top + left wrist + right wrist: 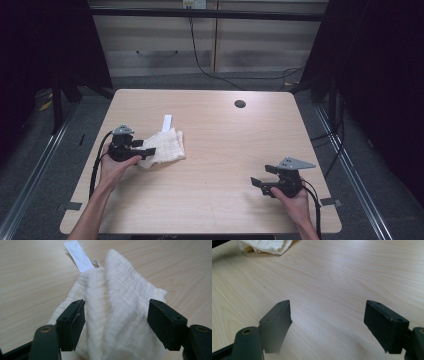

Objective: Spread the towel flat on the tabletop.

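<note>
This looks like a lab set up for recording. A plain light-wood desk [215, 200] with a round cable hole [240, 104] near its far edge stands on grey floor between dark curtains [385, 75]. Metal rails [35, 165] run along both sides. A black cable [200, 62] hangs down the pale panelled wall [250, 40] behind.

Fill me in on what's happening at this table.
A person works at a wooden table with a hand-held gripper in each hand. The left hand-held gripper is at a crumpled cream cloth, jaws open with the fabric between them, not yet pinched. A white tag sticks out of the cloth's far end. The right hand-held gripper waits open over bare tabletop.
</note>
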Action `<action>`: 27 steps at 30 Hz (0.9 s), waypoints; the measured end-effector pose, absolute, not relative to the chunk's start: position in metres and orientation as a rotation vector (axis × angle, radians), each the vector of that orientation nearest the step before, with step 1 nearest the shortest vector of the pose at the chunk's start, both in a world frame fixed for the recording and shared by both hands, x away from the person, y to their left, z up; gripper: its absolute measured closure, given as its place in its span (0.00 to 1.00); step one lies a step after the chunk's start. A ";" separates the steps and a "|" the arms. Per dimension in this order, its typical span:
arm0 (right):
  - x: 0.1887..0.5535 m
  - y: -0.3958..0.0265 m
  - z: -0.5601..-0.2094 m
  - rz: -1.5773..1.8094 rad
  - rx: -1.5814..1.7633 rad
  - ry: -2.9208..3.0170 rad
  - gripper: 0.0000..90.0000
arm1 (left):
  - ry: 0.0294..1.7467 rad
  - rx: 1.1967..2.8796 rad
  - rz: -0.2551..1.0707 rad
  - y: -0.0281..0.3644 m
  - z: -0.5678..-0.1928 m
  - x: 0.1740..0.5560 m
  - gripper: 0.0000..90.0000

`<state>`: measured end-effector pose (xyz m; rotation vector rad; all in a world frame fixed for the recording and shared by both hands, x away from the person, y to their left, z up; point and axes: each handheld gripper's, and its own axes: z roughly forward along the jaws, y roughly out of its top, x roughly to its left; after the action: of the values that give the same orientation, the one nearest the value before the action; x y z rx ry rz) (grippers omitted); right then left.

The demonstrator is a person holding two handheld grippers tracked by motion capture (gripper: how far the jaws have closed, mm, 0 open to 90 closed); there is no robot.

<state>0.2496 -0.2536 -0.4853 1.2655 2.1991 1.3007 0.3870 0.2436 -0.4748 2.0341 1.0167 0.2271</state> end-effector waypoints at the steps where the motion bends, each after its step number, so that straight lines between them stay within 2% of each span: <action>1: 0.250 -0.254 -0.485 1.301 1.266 2.199 0.24 | 1.017 2.034 0.227 0.244 -0.475 0.387 0.37; 5: 0.250 -0.253 -0.486 1.294 1.270 2.203 0.24 | 1.012 2.099 0.242 0.235 -0.484 0.386 0.48; 15: 0.249 -0.252 -0.487 1.283 1.273 2.208 0.24 | 1.000 2.136 0.249 0.232 -0.497 0.383 0.60; 18: 0.249 -0.253 -0.487 1.273 1.279 2.205 0.25 | 0.981 2.168 0.260 0.228 -0.496 0.380 0.68; 27: 0.250 -0.251 -0.488 1.262 1.280 2.216 0.25 | 0.892 2.157 0.189 0.210 -0.499 0.367 0.72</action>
<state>0.2498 -0.2507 -0.4884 1.2799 2.2162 1.2625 0.3673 0.2097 -0.4994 2.1572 0.8915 0.1891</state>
